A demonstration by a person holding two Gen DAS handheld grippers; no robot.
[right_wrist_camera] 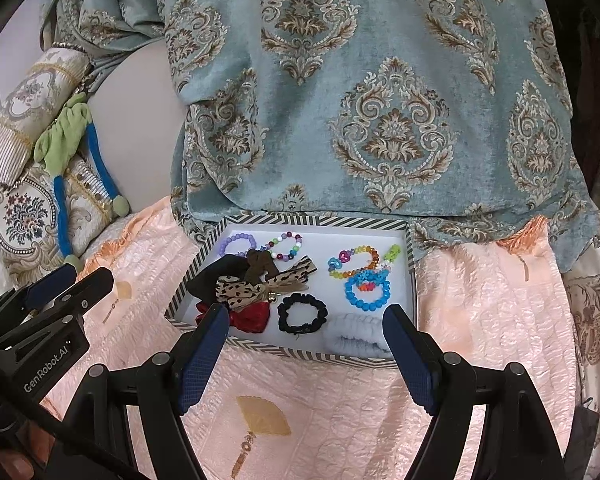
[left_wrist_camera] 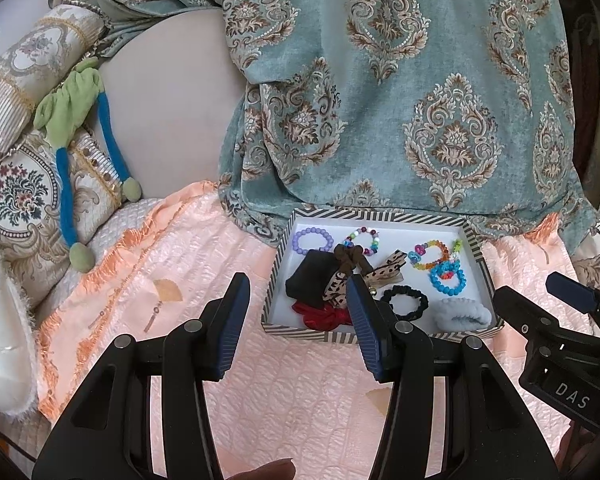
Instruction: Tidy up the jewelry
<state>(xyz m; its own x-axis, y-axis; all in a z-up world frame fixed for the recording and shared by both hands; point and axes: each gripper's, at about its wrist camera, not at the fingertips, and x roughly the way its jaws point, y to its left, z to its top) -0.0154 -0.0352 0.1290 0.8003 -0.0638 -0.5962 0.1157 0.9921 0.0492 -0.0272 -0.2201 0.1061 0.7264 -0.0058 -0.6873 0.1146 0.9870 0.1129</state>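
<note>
At the far left a green and blue plush toy (left_wrist_camera: pixel 74 152) lies over floral cushions (left_wrist_camera: pixel 18 196), well apart from the jewelry. The left claw (left_wrist_camera: pixel 298 320) hovers above the peach quilted bedspread (left_wrist_camera: pixel 204 248) with its blue-padded fingers spread wide and nothing between them; its right finger overlaps the near-left part of the striped tray (left_wrist_camera: pixel 274 268) in the left wrist view, while its left finger sits over bare bedspread beside the tray.

The tray rests on the bedspread, its far edge against the teal damask fabric (right_wrist_camera: pixel 339 100). Inside, from left to right: a lilac bead bracelet (right_wrist_camera: pixel 238 243) in the far-left corner, a multicolour bead bracelet (right_wrist_camera: pixel 286 245) just beside it, then a black fabric piece (right_wrist_camera: pixel 212 276) under a brown bow (right_wrist_camera: pixel 262 266) and a leopard-print bow (right_wrist_camera: pixel 256 287), with a red scrunchie (right_wrist_camera: pixel 252 315) nearer the front. A black scrunchie (right_wrist_camera: pixel 301 314) lies around the middle. Further right sit a rainbow bead bracelet (right_wrist_camera: pixel 353 262) and, touching it, a blue bead bracelet (right_wrist_camera: pixel 367 290). A pale blue fluffy scrunchie (right_wrist_camera: pixel 355 336) fills the near-right corner.

The right claw (right_wrist_camera: pixel 305 354) is held just in front of the tray's near rim, fingers spread wide and empty; the black scrunchie and the fluffy scrunchie lie just beyond the gap between them.
</note>
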